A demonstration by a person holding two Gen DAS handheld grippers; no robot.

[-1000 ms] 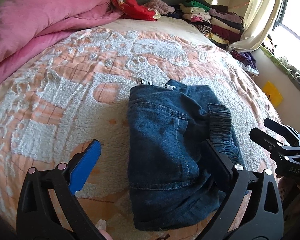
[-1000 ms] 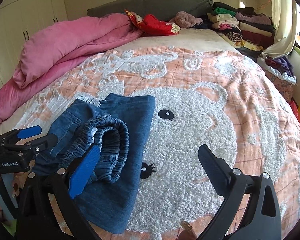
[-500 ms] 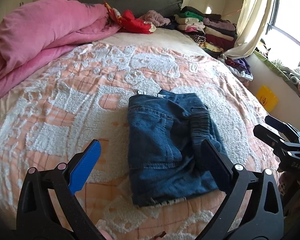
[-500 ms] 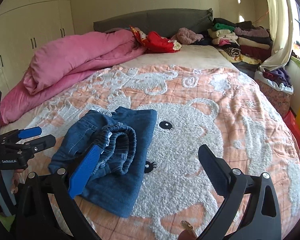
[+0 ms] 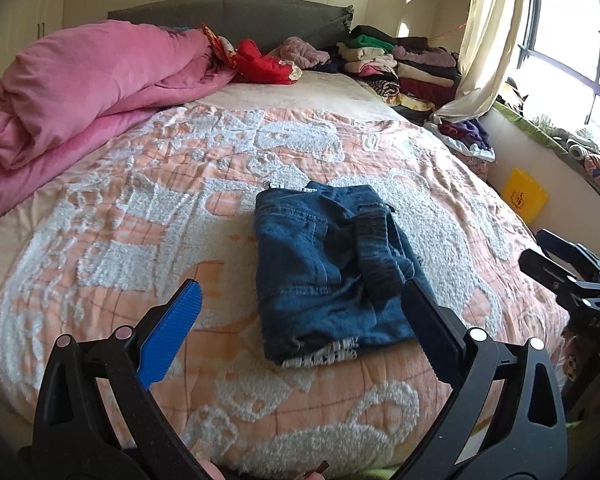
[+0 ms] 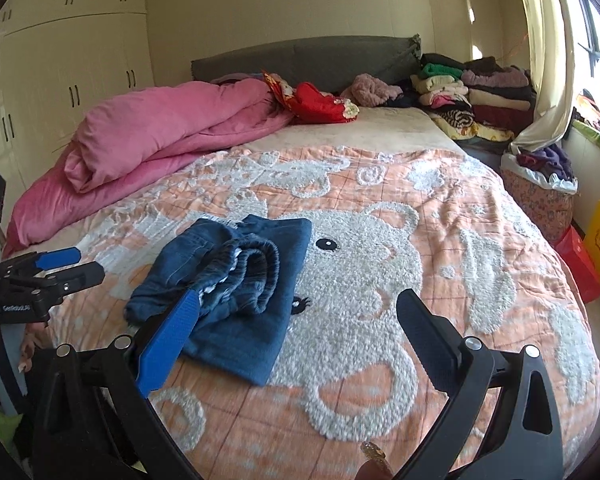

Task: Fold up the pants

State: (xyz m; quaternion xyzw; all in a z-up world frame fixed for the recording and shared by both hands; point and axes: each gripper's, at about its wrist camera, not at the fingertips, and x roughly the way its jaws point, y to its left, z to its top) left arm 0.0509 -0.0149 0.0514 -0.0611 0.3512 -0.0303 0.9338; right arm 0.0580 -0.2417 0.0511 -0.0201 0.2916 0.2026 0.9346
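Pants (image 5: 332, 268), dark blue denim, folded into a compact bundle near the foot edge of the bed (image 5: 148, 216), elastic waistband on top; nothing touches them. Left gripper (image 5: 300, 320) and right gripper (image 6: 300, 332) both hover apart from the cloth, jaws wide and empty. Judged soft, limp and moderately heavy, not fragile; best pinched at a folded edge or the thick waistband, where layers hold together.

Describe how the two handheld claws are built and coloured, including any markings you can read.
Each claw, left and right, is a black plastic frame with silver rivets and two flat ribbed fingers: one bright blue, one black. White lettering marks the bodies; the right claw's side reads "DAS".
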